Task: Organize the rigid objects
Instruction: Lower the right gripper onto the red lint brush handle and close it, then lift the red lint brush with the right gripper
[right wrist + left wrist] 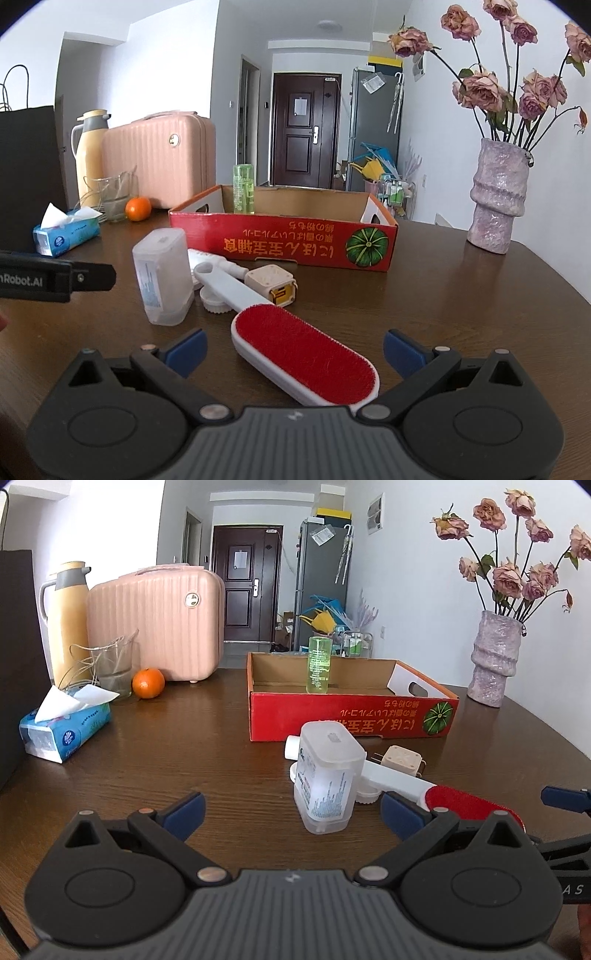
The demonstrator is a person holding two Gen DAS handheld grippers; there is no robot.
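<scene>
1. Writing first: the red cardboard box (291,245) carries yellow Japanese-style lettering, printed upside down from here and not readable to me, next to one green pumpkin picture.
2. The left gripper (291,814) shows partial lettering on its side in the right wrist view, "nRobot.AI", the start cut off.
3. One frosted plastic container (327,779) stands upright in front of the box, with a printed label too small to read.
4. One blue tissue pack (62,725) lies well left of the box; its print is unreadable.
5. Count inside the box: one green transparent bottle (243,189), upright near the back wall.
6. Count in front of the box: one container, one red-faced lint brush (303,356) with a white handle, one beige plug adapter (275,286), one white round cap (214,301), and one further white piece behind the handle that I cannot identify.
7. Left of the box: one orange (138,208), one glass jug, one pink case (162,162), one yellow thermos.
8. Right of the box: one lilac vase (496,195) of dried roses.
9. Left gripper's fingers spread wide, nothing held, the container between them and just ahead.
10. Right gripper (295,349) likewise spread wide, empty, the brush head lying on the desk (461,295) between its fingers.
</scene>
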